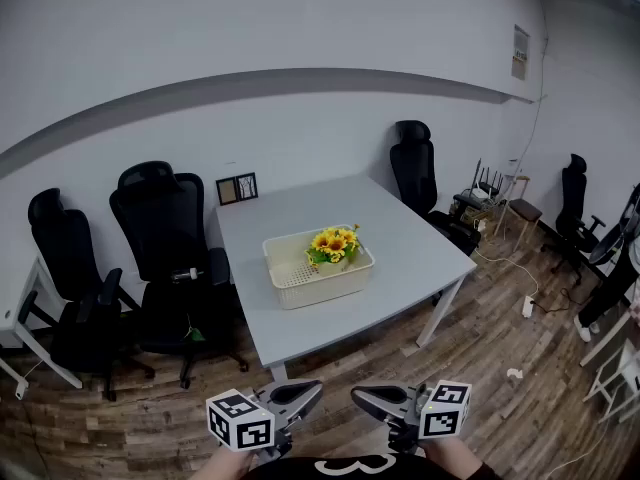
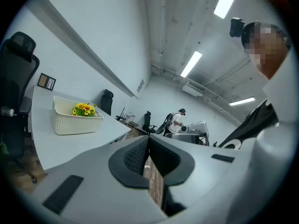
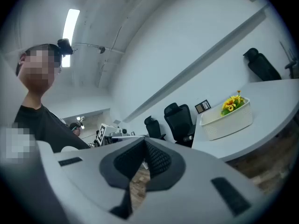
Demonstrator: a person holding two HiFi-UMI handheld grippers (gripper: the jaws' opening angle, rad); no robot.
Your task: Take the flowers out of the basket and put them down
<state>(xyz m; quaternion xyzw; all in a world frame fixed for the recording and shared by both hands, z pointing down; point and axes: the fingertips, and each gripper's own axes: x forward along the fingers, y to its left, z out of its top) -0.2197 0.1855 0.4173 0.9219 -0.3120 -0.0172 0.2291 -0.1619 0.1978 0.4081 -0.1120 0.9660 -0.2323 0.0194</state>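
A cream plastic basket [image 1: 300, 286] stands in the middle of the grey table [image 1: 400, 258], with a bunch of yellow flowers [image 1: 335, 242] in its far right corner. Both grippers are low in the head view, well short of the table and over the wood floor. My left gripper [image 1: 316, 390] and my right gripper [image 1: 357, 396] point towards each other, tips close together, both shut with nothing between the jaws. In the left gripper view the basket [image 2: 70, 122] and flowers [image 2: 83, 109] are far off at the left. In the right gripper view the basket [image 3: 229, 121] and flowers [image 3: 232, 101] are far off at the right.
Black office chairs [image 1: 165, 238] stand left of the table, and another chair [image 1: 420, 173] stands behind its right side. A small picture frame [image 1: 237, 188] leans at the table's back edge. A white desk [image 1: 15, 308] is at the far left. A person [image 2: 176, 121] stands in the distance.
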